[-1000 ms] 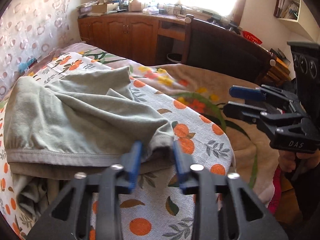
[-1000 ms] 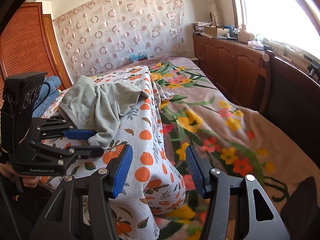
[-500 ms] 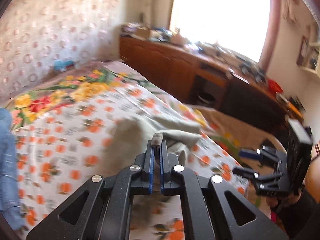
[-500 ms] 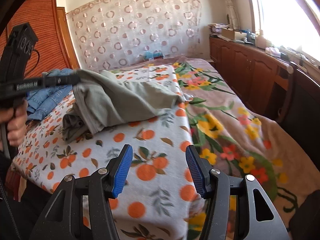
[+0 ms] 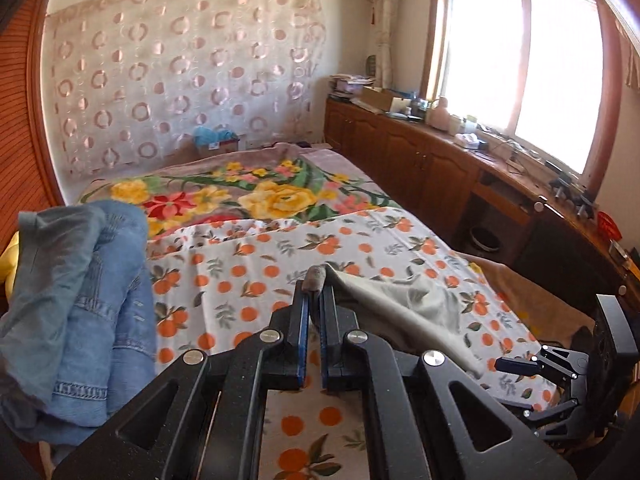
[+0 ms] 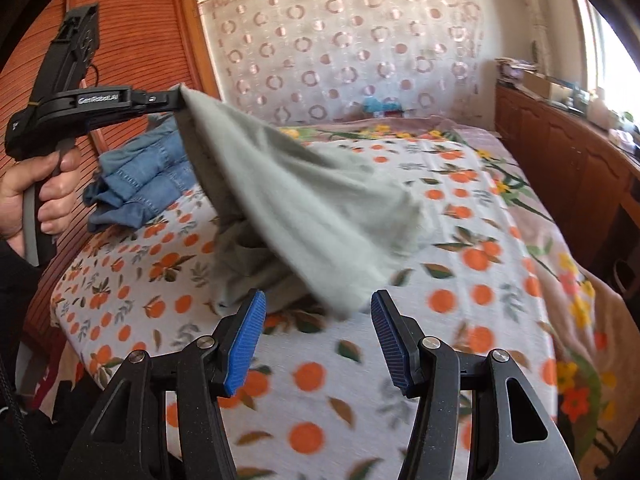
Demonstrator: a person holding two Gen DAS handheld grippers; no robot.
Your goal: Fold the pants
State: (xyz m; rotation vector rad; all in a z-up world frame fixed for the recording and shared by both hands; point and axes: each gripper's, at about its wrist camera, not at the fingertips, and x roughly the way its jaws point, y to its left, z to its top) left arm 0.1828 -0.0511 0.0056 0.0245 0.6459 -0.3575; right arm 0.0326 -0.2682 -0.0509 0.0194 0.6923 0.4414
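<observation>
Pale grey-green pants [image 6: 304, 200] hang from my left gripper [image 6: 178, 100], which is shut on their waistband and holds it up over the orange-print sheet [image 6: 460, 280]. The rest of the fabric trails down onto the sheet. In the left wrist view my left gripper [image 5: 315, 300] pinches a bunched edge of the pants [image 5: 400, 304], which slope off to the right. My right gripper [image 6: 318, 320] stands open low over the near part of the bed, just short of the drooping fabric, nothing between its blue pads [image 6: 244, 340]. It also shows at the lower right of the left wrist view, my right gripper [image 5: 516, 376].
Folded blue jeans [image 5: 72, 312] lie on the bed's left side, also seen as jeans [image 6: 140, 184]. A floral blanket [image 5: 260, 192] covers the far end of the bed. A wooden cabinet run [image 5: 420, 168] with clutter lines the window wall. A hand [image 6: 36, 196] grips the left tool.
My left gripper shut on the pants' waistband and lifted it up and leftward, dragging the fabric off its heap. My right gripper swung left along the bed's near edge, staying open.
</observation>
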